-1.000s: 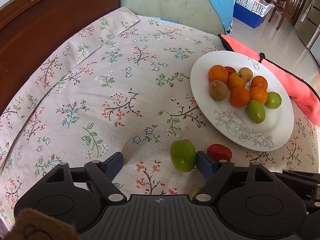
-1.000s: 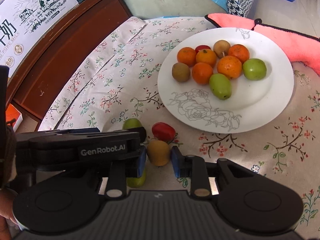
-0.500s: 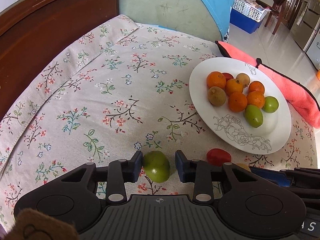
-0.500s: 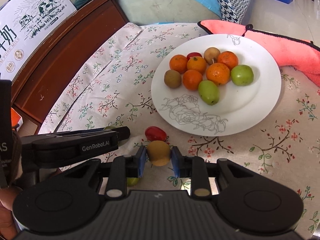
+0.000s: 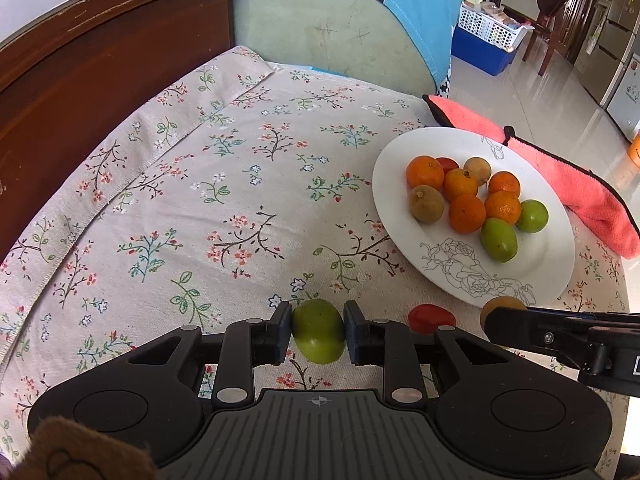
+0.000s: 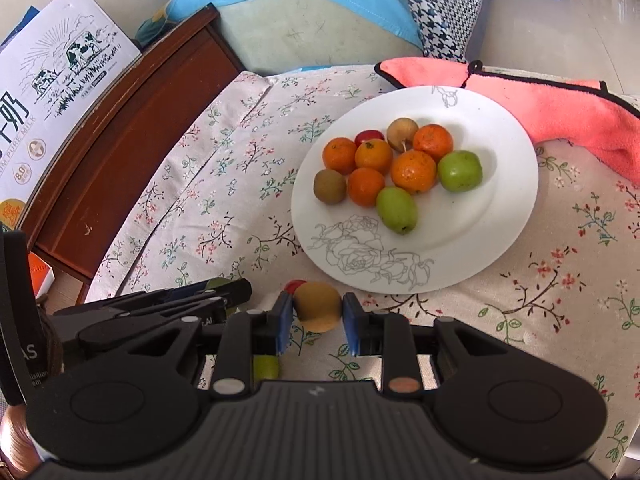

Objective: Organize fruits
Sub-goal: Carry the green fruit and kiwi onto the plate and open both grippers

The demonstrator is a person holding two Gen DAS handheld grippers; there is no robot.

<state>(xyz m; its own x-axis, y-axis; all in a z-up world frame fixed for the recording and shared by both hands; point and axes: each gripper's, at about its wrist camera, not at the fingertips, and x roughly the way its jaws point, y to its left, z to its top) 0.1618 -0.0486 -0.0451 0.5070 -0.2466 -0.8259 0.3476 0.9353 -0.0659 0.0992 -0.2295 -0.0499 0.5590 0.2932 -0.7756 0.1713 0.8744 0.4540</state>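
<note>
1. Left wrist view: the left gripper has its blue pads pressed on either side of a smooth green fruit, egg-shaped, with its long axis running roughly along the fingers. It sits low over the flowered tablecloth, a coarse woven fabric on the table.
2. From this grip the white plate lies ahead and to the right, near but apart. Its surface is glossy, with a line-drawn rose on the bare near part, so that looks the easiest spot to set down.
3. A small glossy red fruit lies on the cloth just right of the left gripper, between it and the plate rim.
4. On the plate: dimpled oranges, matte brown fruits and two smooth green ones, bunched toward the far side. A fuzzy pink towel lies beyond.
5. Right wrist view: the right gripper is clamped on a rounded tan fruit with a dull skin.
6. Here the plate lies straight ahead and slightly right, its near rim just past the fingertips; judged by that, the right hand is the nearer one.
7. The left gripper's dark fingers reach in from the left, just beside.
</note>
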